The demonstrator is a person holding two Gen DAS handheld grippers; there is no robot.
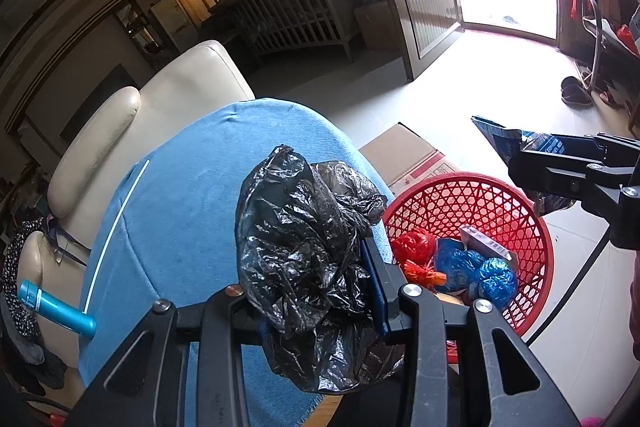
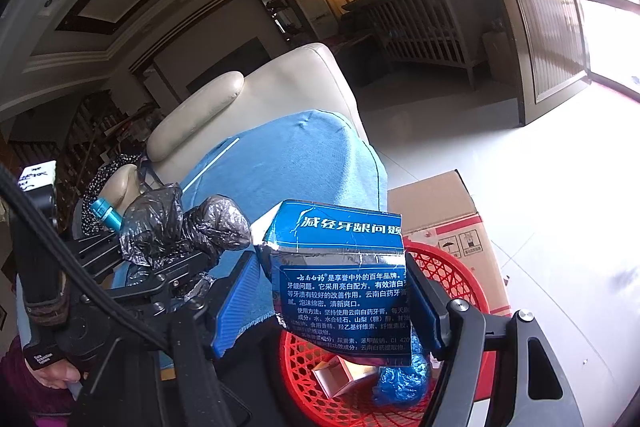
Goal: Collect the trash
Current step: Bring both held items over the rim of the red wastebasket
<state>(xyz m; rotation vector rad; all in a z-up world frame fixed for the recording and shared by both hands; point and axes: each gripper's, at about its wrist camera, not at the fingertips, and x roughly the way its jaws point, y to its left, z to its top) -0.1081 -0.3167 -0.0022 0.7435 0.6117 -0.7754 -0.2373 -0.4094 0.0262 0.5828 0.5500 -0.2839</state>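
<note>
The left gripper (image 1: 316,279) is closed down on a crumpled black plastic bag (image 1: 304,251); its blue pads pinch the film, which bulges out above and below the jaws, over a table covered with a blue cloth (image 1: 192,187). In the left wrist view a red mesh basket (image 1: 532,227) sits on the floor at about 3 o'clock from the bag, just beside the table edge. Inside it lie red and blue crumpled wrappers (image 1: 472,271) and a small box. A cardboard carton (image 1: 404,155) stands behind the basket, touching it.

The right gripper (image 2: 332,291) stands fairly wide, with a flattened, torn blue toothpaste box (image 2: 344,279) between its pads; the right pad presses the box's edge, and the box hangs directly above the basket (image 2: 472,279).

At 9 o'clock from the black bag, a teal cylindrical bottle (image 1: 56,307) lies on a cream leather sofa (image 1: 168,99) beyond the table.
</note>
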